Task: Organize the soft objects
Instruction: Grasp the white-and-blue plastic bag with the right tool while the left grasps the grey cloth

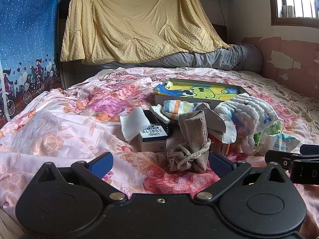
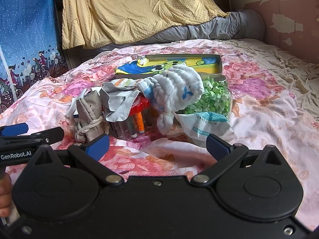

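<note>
On the floral bedspread (image 1: 59,123), your left gripper (image 1: 160,162) and right gripper (image 2: 157,144) hover open and empty; one cartoon towel fills the shallow grey box (image 2: 221,64), while the beige drawstring pouch (image 1: 191,139) and white quilted cloth (image 2: 179,83) remain piled.

Soft daylight from the window (image 1: 295,0) (upper right); sharp focus, edges bowed by fisheye.

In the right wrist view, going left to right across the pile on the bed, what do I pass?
Beige drawstring pouch → marker tub with the red lid → white knotted cloth → bag of green bits.
</note>
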`<state>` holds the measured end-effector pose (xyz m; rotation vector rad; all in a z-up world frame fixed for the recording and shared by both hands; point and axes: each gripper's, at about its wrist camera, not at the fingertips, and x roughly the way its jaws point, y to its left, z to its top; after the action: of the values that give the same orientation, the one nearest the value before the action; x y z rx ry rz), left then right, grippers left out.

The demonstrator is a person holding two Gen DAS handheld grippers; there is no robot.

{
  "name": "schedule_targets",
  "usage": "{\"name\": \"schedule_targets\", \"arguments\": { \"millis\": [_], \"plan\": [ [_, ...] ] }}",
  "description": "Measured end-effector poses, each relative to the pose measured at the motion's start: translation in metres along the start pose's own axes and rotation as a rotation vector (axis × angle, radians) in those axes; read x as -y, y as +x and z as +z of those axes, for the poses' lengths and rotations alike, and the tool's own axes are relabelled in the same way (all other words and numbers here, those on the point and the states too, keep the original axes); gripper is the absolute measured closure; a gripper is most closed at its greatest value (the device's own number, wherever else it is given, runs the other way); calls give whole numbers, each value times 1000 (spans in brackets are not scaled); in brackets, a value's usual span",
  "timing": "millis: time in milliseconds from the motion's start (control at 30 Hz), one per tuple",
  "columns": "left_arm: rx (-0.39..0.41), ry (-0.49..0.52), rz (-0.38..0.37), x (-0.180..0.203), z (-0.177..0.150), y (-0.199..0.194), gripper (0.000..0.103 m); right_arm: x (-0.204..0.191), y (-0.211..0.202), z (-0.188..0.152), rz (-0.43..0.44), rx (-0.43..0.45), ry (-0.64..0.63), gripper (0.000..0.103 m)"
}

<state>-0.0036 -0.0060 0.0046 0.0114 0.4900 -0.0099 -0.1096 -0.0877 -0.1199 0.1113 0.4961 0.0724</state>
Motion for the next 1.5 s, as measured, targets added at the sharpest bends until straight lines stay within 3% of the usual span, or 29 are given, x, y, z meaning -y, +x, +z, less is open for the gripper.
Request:
{"name": "schedule_targets", "arguments": {
  "millis": [800, 1167, 1500],
  "plan": [
    [6, 6, -21, 3, 5, -1, 1, 1, -5, 0, -25, 19, -2, 0],
    [38, 63, -102, 4, 20, 18, 1, 30, -7, 10, -21, -1, 36, 0],
    [41, 132, -214, 22, 36, 43, 4, 44, 11, 38, -1, -64, -115, 0]
  ]
}}
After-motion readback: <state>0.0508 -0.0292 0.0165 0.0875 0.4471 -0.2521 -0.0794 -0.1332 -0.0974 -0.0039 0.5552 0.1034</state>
